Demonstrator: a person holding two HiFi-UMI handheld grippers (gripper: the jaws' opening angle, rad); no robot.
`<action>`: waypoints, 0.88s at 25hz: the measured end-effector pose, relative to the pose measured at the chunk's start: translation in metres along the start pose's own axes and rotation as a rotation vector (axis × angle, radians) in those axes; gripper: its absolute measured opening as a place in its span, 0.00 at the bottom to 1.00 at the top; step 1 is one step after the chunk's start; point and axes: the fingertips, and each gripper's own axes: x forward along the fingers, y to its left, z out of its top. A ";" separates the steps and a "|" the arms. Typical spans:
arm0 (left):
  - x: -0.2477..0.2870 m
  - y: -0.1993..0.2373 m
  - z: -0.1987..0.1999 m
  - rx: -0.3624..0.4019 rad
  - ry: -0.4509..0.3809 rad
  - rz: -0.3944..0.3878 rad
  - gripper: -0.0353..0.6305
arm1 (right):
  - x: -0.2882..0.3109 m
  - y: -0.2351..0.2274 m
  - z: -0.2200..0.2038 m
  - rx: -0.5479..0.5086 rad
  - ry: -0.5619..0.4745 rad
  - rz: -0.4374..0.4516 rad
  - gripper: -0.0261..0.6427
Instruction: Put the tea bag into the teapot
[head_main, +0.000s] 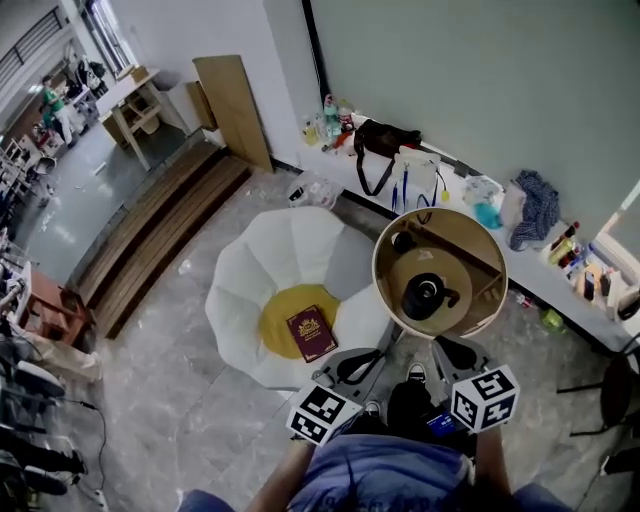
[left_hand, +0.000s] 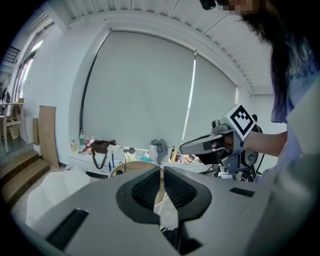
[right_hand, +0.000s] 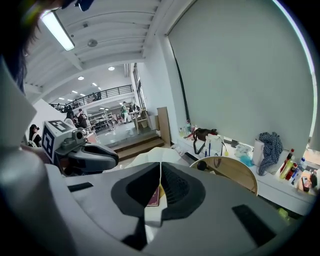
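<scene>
With the left gripper (left_hand: 162, 187) and right gripper (right_hand: 160, 182) both closed on nothing, the teapot (head_main: 428, 295) sat on the round table (head_main: 455, 225) just ahead of the right one, the nearer; no tea bag showed

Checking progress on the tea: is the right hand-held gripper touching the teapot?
Apart. The head view shows the right hand-held gripper outside the rim of the round table, while the teapot sits at its middle.
</scene>
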 end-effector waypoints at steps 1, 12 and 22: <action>0.000 -0.003 -0.001 -0.002 -0.001 -0.009 0.09 | -0.004 0.003 -0.002 0.003 0.000 -0.004 0.07; 0.014 -0.037 -0.035 -0.065 0.042 -0.082 0.09 | -0.030 0.012 -0.047 0.045 0.083 -0.029 0.07; 0.020 -0.077 -0.032 -0.049 0.049 -0.077 0.10 | -0.064 0.013 -0.072 0.070 0.088 0.004 0.07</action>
